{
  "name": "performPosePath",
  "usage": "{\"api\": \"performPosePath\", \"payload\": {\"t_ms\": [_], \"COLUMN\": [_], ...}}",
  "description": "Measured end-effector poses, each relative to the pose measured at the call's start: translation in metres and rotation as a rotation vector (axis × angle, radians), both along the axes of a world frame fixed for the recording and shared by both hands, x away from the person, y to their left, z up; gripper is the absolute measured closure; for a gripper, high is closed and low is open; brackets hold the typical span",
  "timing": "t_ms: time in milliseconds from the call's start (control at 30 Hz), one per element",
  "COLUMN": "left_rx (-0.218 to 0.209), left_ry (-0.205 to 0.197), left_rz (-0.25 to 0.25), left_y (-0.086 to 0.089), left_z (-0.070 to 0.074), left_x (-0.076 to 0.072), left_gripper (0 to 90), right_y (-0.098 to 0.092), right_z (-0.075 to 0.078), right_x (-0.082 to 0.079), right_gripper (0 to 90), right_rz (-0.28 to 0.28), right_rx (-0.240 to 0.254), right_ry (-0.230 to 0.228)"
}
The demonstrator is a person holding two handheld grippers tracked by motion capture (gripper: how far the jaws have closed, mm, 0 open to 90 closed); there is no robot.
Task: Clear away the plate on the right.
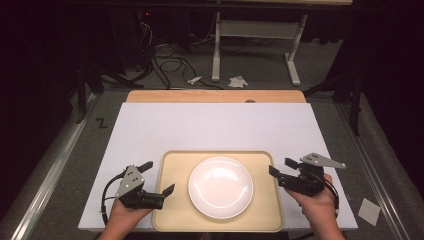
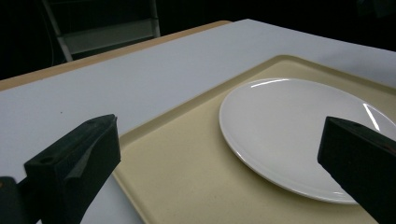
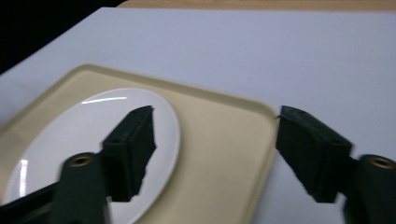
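White plate [image 1: 220,187] sits empty in the middle of a beige tray [image 1: 172,212], between the two claws. Plate rim catches a streak of glare in both gripper views [image 2: 289,135] [image 3: 88,135]. Tray [image 2: 187,177] lies flat on the near part of a white counter [image 1: 210,125], its rim raised and corners rounded [image 3: 224,140].

Left claw [image 1: 159,177] hangs just off the tray's left edge, jaws released and spread wide, nothing between them; one jaw tip reaches over the tray rim toward the plate. Right claw [image 1: 282,167] is at the tray's right edge, lifted clear of it, jaws apart and gripping nothing. Each is carried by a hand, left hand [image 1: 121,216] and right hand [image 1: 316,202], entering from the near side.

Beyond the claws the white counter top is bare; a strip of wood-coloured board [image 1: 215,96] shows along its far edge. Past that: grey floor, a tangle of dark cables [image 1: 165,62], crumpled bits of paper [image 1: 238,81], white legs of a stand [image 1: 216,50]. Room is dim, background black.
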State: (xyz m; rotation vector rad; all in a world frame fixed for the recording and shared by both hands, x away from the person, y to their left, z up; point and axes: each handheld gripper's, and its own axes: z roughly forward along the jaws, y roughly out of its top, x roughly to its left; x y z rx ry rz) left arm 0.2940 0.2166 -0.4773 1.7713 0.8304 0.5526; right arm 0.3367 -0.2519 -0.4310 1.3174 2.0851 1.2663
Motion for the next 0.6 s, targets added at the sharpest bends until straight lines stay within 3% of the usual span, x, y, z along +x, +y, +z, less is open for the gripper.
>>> {"api": "performPosePath", "payload": {"t_ms": [67, 100, 133, 167, 333, 600], "left_rx": [0.0, -0.004, -0.004, -0.009, 0.0, -0.002], "left_ry": [0.005, 0.013, 0.015, 0.021, 0.03, 0.035], "left_rz": [-0.001, -0.002, -0.001, -0.002, -0.013, -0.011], "left_y": [0.0, -0.001, -0.001, -0.004, -0.009, -0.014], "left_z": [0.0, -0.001, -0.001, -0.002, -0.003, -0.002], "left_x": [0.0, 0.001, 0.001, 0.0, -0.001, -0.002], "left_gripper": [0.2, 0.2, 0.2, 0.2, 0.2, 0.2], "right_y": [-0.003, -0.009, -0.009, -0.013, -0.019, -0.021], "right_z": [0.001, 0.0, 0.0, -0.007, -0.023, -0.024], "right_x": [-0.002, -0.008, -0.008, -0.012, -0.023, -0.024], "right_gripper": [17.8, 6.4, 6.4, 0.3, 0.3, 0.3], "right_rz": [0.0, -0.011, -0.011, -0.012, 0.02, 0.033], "right_rx": [-0.006, -0.003, -0.003, 0.006, 0.024, 0.022], "right_ry": [-0.023, -0.049, -0.049, -0.064, -0.039, -0.116]}}
